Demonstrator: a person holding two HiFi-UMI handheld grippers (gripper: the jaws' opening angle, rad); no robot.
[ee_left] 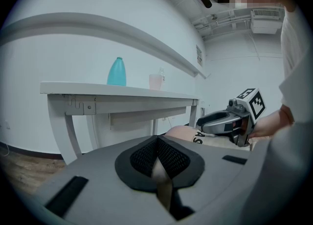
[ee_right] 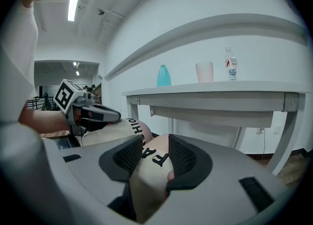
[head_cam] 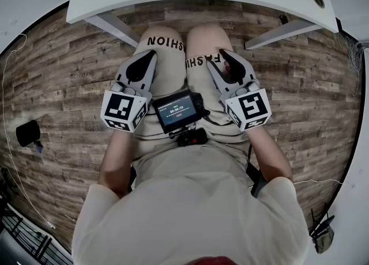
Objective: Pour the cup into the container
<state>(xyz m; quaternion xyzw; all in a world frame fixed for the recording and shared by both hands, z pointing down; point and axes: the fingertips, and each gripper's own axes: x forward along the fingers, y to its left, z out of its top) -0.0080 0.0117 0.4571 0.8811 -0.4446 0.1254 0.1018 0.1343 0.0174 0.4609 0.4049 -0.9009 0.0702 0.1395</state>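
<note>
Pink cup (ee_right: 204, 71) stands upright on table (ee_right: 220, 89); left fingers (ee_left: 142, 156) together, right fingers (ee_right: 185, 159) narrowly apart, empty.

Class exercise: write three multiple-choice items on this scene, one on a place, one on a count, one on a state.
1. Where is the cup? A on the table; B on the floor; C in a gripper.
2. How many things stand on the table? A one; B three; C five.
3. The right gripper has its jaws: A apart; B shut on the cup; C pressed together.
Key: 1 A, it stands on the table. 2 B, teal bottle, cup, clear bottle. 3 A, a gap shows between the pads.
</note>
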